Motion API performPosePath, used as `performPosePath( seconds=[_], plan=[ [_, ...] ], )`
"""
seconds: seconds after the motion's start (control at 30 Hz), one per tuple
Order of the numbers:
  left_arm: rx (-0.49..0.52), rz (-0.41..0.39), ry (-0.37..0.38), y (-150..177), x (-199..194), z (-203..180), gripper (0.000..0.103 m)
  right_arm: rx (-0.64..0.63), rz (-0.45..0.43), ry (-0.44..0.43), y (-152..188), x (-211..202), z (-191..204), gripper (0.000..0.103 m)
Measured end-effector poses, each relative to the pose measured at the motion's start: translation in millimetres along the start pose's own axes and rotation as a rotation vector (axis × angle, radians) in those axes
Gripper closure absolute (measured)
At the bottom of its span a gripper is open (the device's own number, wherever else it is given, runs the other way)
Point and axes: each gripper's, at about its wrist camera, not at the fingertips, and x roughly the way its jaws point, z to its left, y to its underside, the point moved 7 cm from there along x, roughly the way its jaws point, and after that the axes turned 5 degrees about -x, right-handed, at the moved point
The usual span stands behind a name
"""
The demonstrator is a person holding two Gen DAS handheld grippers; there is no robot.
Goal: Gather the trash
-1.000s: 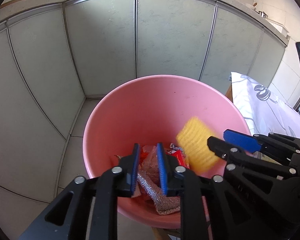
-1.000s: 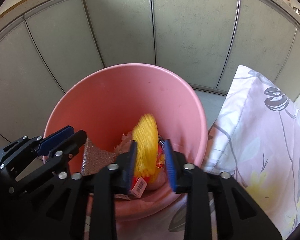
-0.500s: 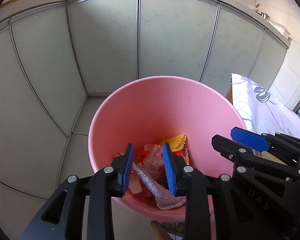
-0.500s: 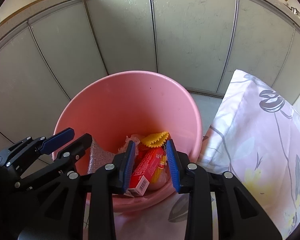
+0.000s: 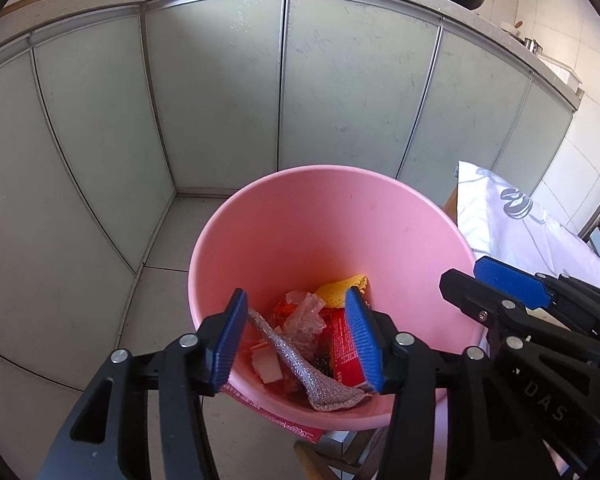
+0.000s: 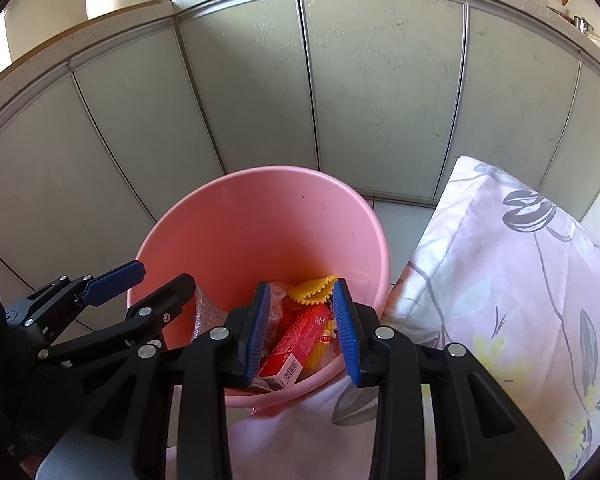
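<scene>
Trash (image 5: 312, 344) lies in the bottom of the pink bin (image 5: 284, 216), below and beyond both sets of fingers, touching neither. Nearest you, the left gripper (image 5: 300, 340) hangs over the bin's near rim; its fingers have just been opening and now stand wide, with nothing pinched between them. The silver mesh strip (image 5: 300, 364) lies on the pile beneath them. The right gripper (image 6: 302, 328) hangs over the near rim too, its fingers narrower but parted and empty; the red box (image 6: 296, 340) and the yellow scourer (image 6: 314, 290) only show through the gap from below.

Your risks, as I judge them: the two grippers sit close side by side, so a careless pull back could knock one against the other or catch the rim and tip the bin. The bin seems to stand just beside the flowered cloth (image 6: 520, 280) on the bench; snag that cloth with the right fingers and you may drag the bin with it. Beyond stand the grey cabinet doors (image 5: 340, 80), well clear.
</scene>
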Motion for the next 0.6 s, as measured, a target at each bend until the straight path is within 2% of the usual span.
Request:
performPosePath(
  seconds=[0.13, 0.27, 0.6],
  plan=[
    [-0.007, -0.021, 0.01, -6.3, -7.2, 0.2, 0.046, -0.01, -0.034, -0.003, -3.8, -11.4, 3.3, 0.069],
    [-0.017, -0.042, 0.017, -11.1, -14.5, 1.3, 0.045, -0.007, -0.063, -0.004, -7.6, -21.1, 3.1, 0.062],
    [-0.028, -0.115, 0.029, -21.0, -35.8, 2.5, 0.045, -0.041, -0.122, 0.031, -9.3, -38.8, 6.5, 0.061]
  ],
)
